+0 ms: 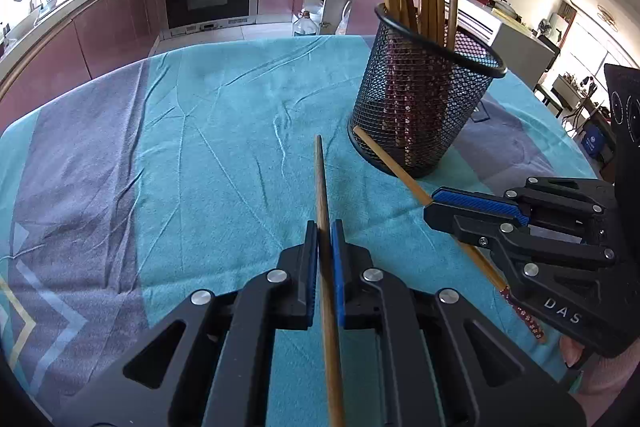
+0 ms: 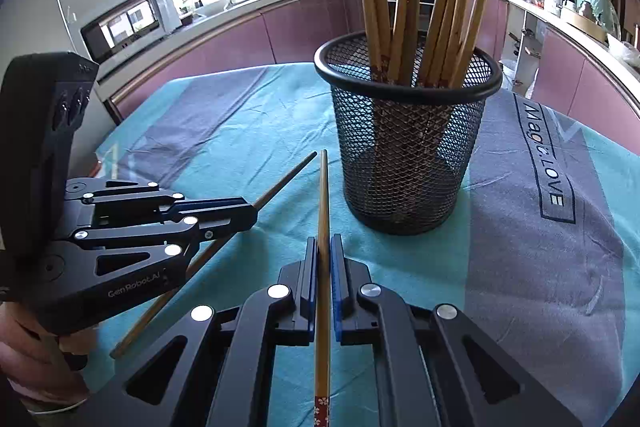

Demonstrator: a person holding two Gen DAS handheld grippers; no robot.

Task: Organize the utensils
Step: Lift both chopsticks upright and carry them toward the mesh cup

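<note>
Right gripper point(image 2: 324, 239) jaws clamped on a bamboo chopstick point(image 2: 323, 199), tip aimed toward the black mesh holder point(image 2: 408, 155). Holder upright on teal-and-grey cloth point(image 2: 540, 267), full of chopsticks point(image 2: 412, 7). Left gripper point(image 2: 252, 213) beside it pinches a darker chopstick point(image 2: 286, 179), tip angled toward the holder.

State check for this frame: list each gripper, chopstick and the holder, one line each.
left gripper: shut on darker chopstick
right gripper: shut on lighter chopstick
darker chopstick: clamped, tip pointing away over the cloth
lighter chopstick: clamped, tip toward the holder, patterned end back
mesh holder: upright on the cloth, holding many chopsticks
tablecloth: spread, wrinkled
</note>
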